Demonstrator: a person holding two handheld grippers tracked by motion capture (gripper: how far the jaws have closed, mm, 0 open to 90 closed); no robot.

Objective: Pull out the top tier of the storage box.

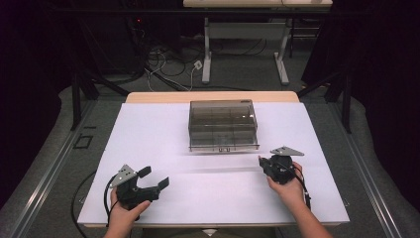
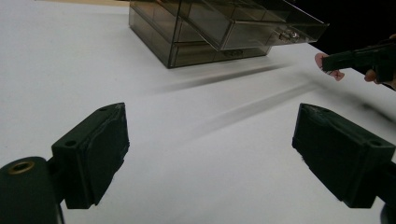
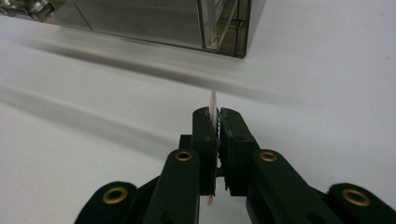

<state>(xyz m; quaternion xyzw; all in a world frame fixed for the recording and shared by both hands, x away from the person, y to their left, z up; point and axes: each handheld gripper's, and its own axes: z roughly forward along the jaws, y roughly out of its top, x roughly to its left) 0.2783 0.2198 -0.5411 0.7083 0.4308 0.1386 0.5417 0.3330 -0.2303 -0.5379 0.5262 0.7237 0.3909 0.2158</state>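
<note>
Smoky clear plastic drawer box (image 1: 223,125) sits at the middle-back of the white worktop (image 1: 163,134); we note its front lower drawer pulled partly out in the left gripper view, contents too dim to make out. Left tongs (image 1: 154,178) rest near the front left edge, jaws spread wide, nothing between them. Right tongs (image 1: 261,161) are clamped tight on a thin pink flat piece (image 3: 213,103), seen edge-on in the right gripper view and as a small pink tab (image 2: 321,60) from the left; we cannot tell what it is. It is held just off the box's front right corner.
</note>
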